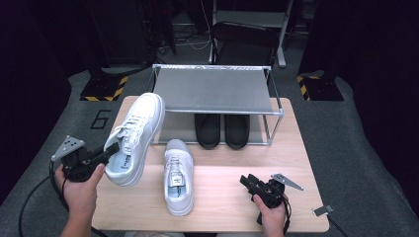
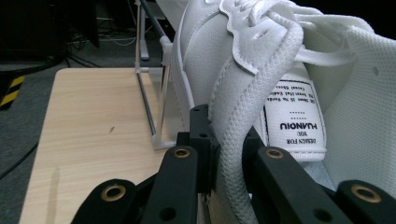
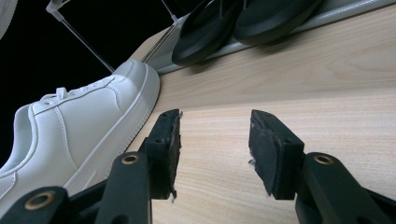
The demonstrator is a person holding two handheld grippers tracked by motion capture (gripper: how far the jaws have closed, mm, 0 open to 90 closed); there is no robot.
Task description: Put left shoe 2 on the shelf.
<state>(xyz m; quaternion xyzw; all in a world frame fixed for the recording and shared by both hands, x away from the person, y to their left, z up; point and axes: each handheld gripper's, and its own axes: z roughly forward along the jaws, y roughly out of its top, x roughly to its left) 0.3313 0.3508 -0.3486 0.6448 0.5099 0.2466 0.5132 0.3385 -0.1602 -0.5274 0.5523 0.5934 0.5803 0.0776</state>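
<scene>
My left gripper is shut on the padded collar of a white sneaker and holds it tilted above the table's left side, toe toward the rack. In the left gripper view the collar is pinched between the black jaws of that gripper, beside the tongue label. A second white sneaker lies flat on the table, toe pointing away. My right gripper rests at the front right, open with nothing between its pads. That second sneaker lies to its left.
A metal shoe rack stands at the back of the wooden table. A pair of black slippers sits under its shelf, also seen as black slippers in the right gripper view. A small grey tag lies near the front right corner.
</scene>
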